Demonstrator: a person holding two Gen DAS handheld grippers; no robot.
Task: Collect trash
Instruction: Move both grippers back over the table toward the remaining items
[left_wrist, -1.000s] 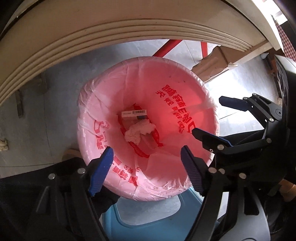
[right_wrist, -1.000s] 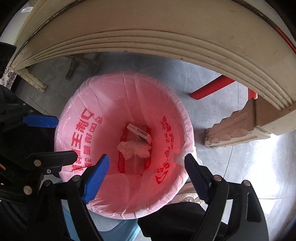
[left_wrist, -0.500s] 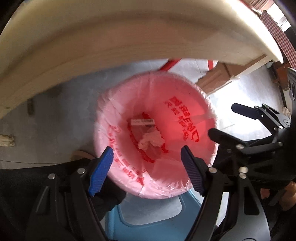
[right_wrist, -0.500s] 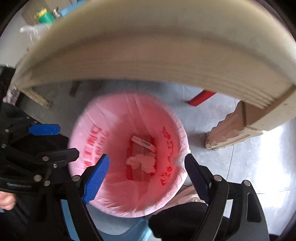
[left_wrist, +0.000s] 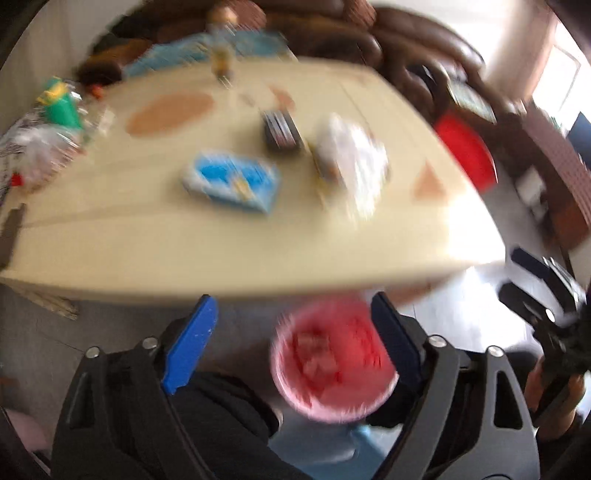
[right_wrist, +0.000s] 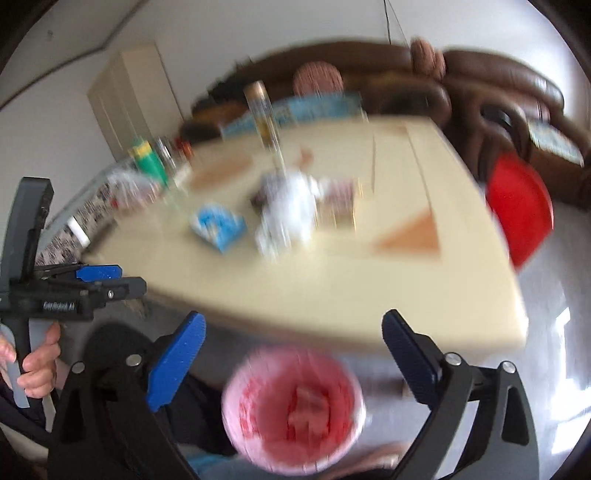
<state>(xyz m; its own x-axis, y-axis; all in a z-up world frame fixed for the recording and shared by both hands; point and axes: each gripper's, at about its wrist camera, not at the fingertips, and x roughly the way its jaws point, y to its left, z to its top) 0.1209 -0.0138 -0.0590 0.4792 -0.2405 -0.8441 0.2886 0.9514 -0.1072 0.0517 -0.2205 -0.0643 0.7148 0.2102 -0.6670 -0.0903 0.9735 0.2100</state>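
Trash (right_wrist: 291, 210) is back in sight: a second ago both cameras looked straight down into the pink-lined bin, and now both have swung up, so the counter (left_wrist: 147, 236) fills the upper part of each view, badly smeared by the motion. The bin (left_wrist: 332, 402) has dropped to the bottom of the views, on the floor just below the counter's near edge, with some scraps already lying in it (right_wrist: 306, 402). On the counter a crumpled white heap sits near the middle, just beside a blue-and-white packet (left_wrist: 232, 181) and a dark boxy thing (left_wrist: 280, 129); a tall bottle (right_wrist: 264, 118) stands farther back; the blur hides what exactly each one is. The left gripper (left_wrist: 291, 339) has its jaws spread wide with nothing between them, and the right gripper (right_wrist: 295, 358) likewise stands spread and empty; each also shows at the edge of the other's view. My reading is that one drop into the bin is finished and the person is lifting both tools toward the counter for the next piece, most likely the white heap or the packet, both well apart from the jaws at present. Several items remain, so the task looks partway done. Aiming should wait until the swing settles.
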